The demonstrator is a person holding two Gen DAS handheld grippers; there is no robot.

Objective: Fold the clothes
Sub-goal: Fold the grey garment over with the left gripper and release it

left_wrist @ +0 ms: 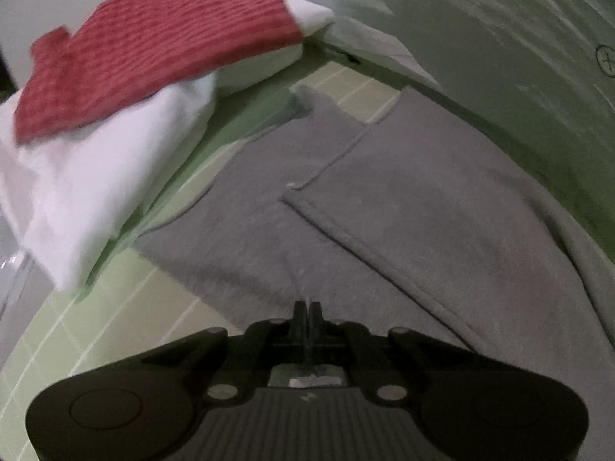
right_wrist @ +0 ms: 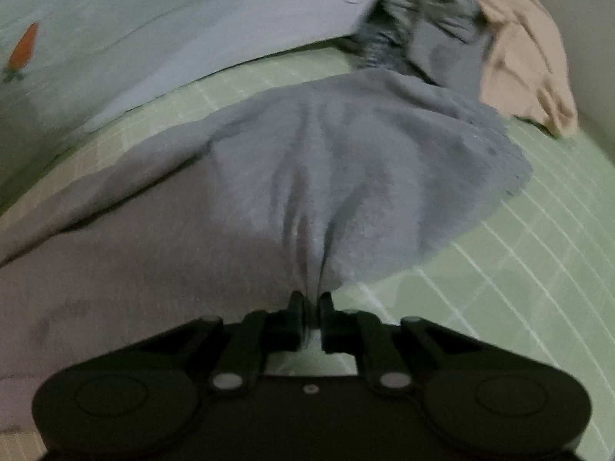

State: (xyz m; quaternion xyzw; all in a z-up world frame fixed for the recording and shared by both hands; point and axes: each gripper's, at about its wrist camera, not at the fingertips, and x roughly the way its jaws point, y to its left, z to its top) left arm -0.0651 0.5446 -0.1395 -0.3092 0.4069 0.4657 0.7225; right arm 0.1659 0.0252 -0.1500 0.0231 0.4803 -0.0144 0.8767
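We've got both grippers, left (left_wrist: pixel 307 309) and right (right_wrist: pixel 310 301), clenched on the grey garment (right_wrist: pixel 307 176); uneven pulling probably bunches it or skews the fold.

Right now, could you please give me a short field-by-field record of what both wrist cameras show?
surface: green grid mat
garment in work: grey garment, spread on the mat, one flap folded over
left gripper: shut on the grey garment's edge
right gripper: shut on bunched grey fabric, creases fanning from the pinch
left side: red knit atop folded white cloth
right side: beige cloth, light shirt with carrot print
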